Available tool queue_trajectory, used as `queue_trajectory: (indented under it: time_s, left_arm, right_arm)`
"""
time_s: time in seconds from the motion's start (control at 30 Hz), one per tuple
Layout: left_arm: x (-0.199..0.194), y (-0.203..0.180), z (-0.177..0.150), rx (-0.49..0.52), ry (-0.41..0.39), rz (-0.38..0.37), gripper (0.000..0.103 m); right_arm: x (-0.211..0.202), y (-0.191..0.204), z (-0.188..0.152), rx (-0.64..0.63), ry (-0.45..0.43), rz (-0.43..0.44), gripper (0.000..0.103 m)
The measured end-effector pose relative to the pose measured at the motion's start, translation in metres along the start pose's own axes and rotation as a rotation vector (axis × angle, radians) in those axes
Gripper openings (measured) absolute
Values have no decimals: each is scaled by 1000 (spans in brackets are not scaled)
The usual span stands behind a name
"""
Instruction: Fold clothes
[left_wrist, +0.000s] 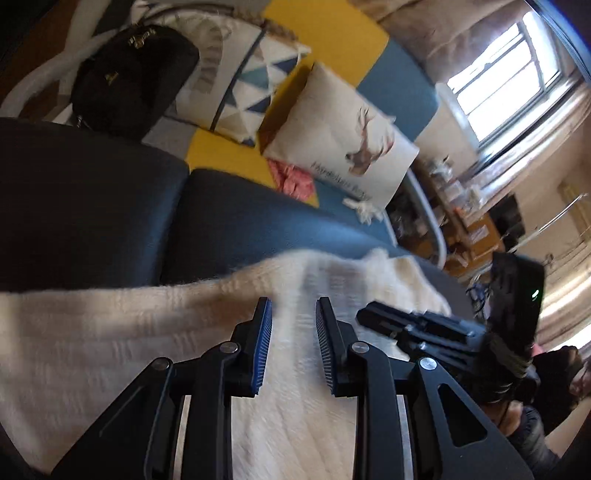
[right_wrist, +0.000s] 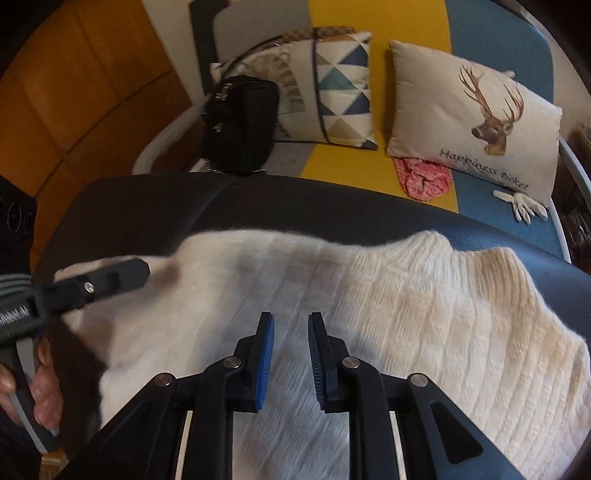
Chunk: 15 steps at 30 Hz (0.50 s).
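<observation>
Nearest the lens in the left wrist view: left gripper, blue-padded jaws apart, nothing pinched between them, just hovering over the cream ribbed knit sweater. Same story in the right wrist view: right gripper, jaws a little apart with bare knit showing through the gap, no fabric clamped.

Sweater spread mostly flat across the dark blue-black padded seat surface, one bumpy edge toward the far right, a bit rumpled there. Hard to say which part is sleeve, hem or collar. Left side looks partly doubled over near the other gripper's tip, but too blurry to call.

Progress guess: early to middle. Laid out and roughly smoothed, no neat stacked rectangle yet. Still left, probably: grab an edge, bring it over, square things up.

Further back, all well clear of the sweater: black quilted handbag, triangle-patterned cushion, beige cushion with a deer head print, crumpled pink cloth tucked under that cushion's edge, small white glove-like thing. Bright window at the far right in the left wrist view.
</observation>
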<state>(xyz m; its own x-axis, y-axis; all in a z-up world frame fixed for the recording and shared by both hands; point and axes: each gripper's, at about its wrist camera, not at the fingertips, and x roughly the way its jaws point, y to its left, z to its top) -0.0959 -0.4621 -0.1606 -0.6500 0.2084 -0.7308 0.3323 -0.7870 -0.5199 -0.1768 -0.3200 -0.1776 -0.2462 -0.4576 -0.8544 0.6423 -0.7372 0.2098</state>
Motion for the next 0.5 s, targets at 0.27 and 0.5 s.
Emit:
queue_trajectory:
  time_s: [0.27,0.5]
  left_arm:
    - [-3,27,1,-52,-41,45,21]
    - [-54,37,-23,-6,-87,96,23]
  right_arm:
    - [18,-20,12,25,2,-71,14]
    - [0,25,-11,-91,22,120,17]
